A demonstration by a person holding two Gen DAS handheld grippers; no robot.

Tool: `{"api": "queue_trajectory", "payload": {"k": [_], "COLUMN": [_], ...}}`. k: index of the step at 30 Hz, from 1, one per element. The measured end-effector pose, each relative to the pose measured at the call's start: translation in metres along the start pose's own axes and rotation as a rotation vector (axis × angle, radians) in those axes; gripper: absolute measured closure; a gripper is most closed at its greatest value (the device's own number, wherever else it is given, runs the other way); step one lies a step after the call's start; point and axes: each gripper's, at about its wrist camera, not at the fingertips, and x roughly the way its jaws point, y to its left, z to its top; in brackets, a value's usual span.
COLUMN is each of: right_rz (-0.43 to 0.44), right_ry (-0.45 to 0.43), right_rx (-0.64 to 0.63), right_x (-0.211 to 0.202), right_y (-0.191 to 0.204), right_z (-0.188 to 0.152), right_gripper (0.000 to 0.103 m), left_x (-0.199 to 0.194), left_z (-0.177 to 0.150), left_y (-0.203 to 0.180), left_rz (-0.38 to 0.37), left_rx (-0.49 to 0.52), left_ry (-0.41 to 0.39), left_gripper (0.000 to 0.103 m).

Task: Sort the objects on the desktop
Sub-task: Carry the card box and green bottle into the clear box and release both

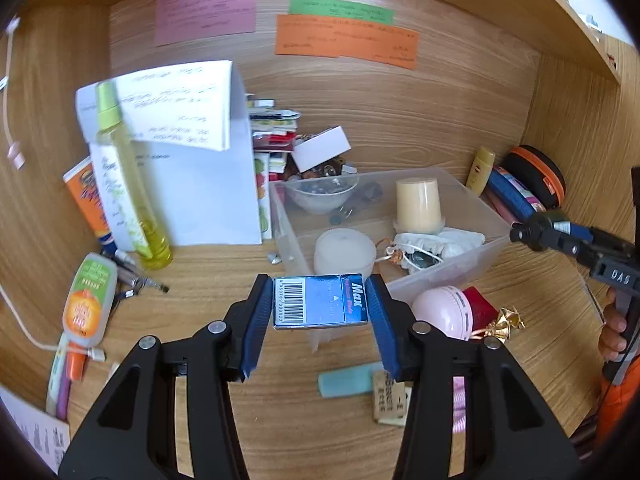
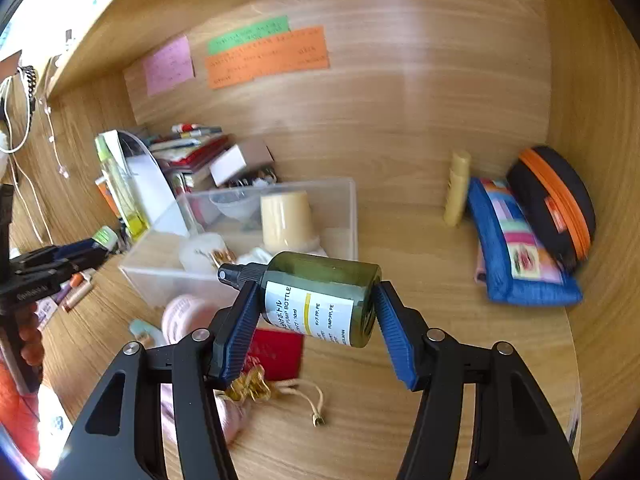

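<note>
between the blue pads of the left gripper [image 1: 320, 300] a small blue staple box [image 1: 320, 300] is sitting clamped by its ends, light and stiff, above the clear bin [image 1: 460, 276]; the right gripper [image 2: 316, 304] is squeezing a dark green pump bottle [image 2: 320, 296] sideways, smooth plastic likely slipping unless held mid-body

- Pink, green and orange paper notes [image 1: 344, 36] on the wooden back wall: handwriting too blurred to read.
- Tall yellow-green plastic spray bottle [image 1: 120, 168]: motion-blurred, label illegible.
- Pale pink round plastic gadget [image 1: 444, 312]: partly hidden behind the left fingers.
- Red flat card [image 2: 276, 354]: partly covered by a dark green pump bottle [image 2: 320, 300].
- Clear plastic storage box [image 1: 460, 256]: small contents indistinguishable.
</note>
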Motion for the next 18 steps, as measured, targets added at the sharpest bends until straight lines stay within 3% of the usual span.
{"api": "queue_trajectory", "payload": {"k": [10,18], "right_rz": [-0.001,-0.025], "right_ry": [-0.012,0.065], "right_rx": [-0.092,-0.076], "right_x": [0.034,0.067], "right_y": [0.022,0.022], "right_z": [0.031,0.025], "right_gripper": [0.048,0.048], "left_x": [0.019,0.044], "left_z": [0.016,0.024], "left_y": [-0.006,-0.012], "left_rz": [-0.01,-0.012], "left_rx": [0.01,0.005], "left_ry": [0.009,0.034], "left_gripper": [0.056,0.056]}}
